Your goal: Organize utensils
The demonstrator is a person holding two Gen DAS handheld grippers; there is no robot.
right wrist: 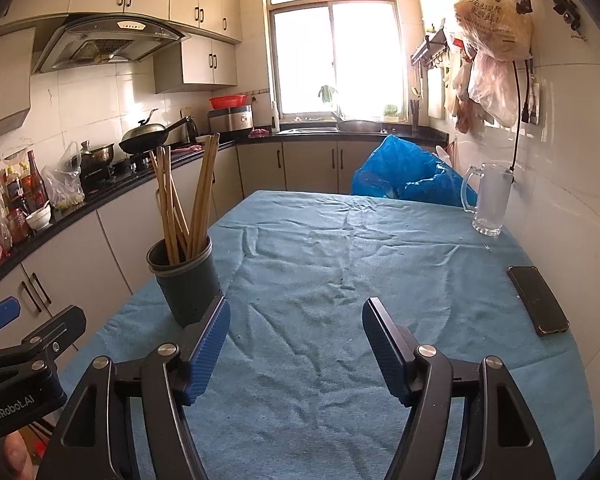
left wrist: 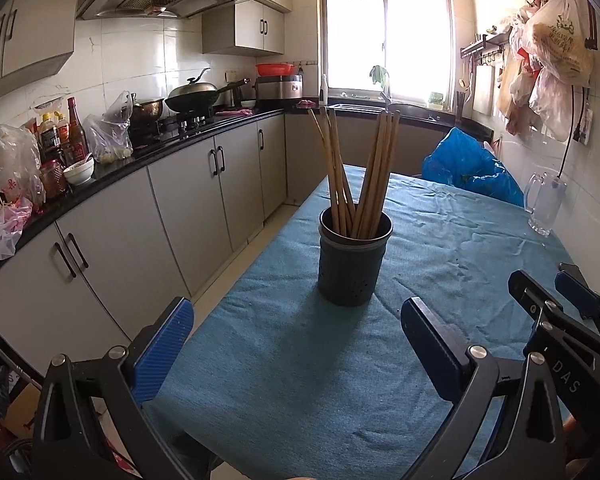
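Both grippers hang over the blue cloth (right wrist: 340, 240) with nothing between their pads: left gripper (left wrist: 296, 328) spread wide, right gripper (right wrist: 296, 332) well apart. Chopsticks (left wrist: 356, 172) stand in the dark holder (left wrist: 354, 260) ahead.

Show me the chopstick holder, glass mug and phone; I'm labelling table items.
chopstick holder (left wrist: 350, 268), left wrist view, front wall.
glass mug (right wrist: 493, 200), right wrist view, body.
phone (right wrist: 538, 300), right wrist view, screen middle.
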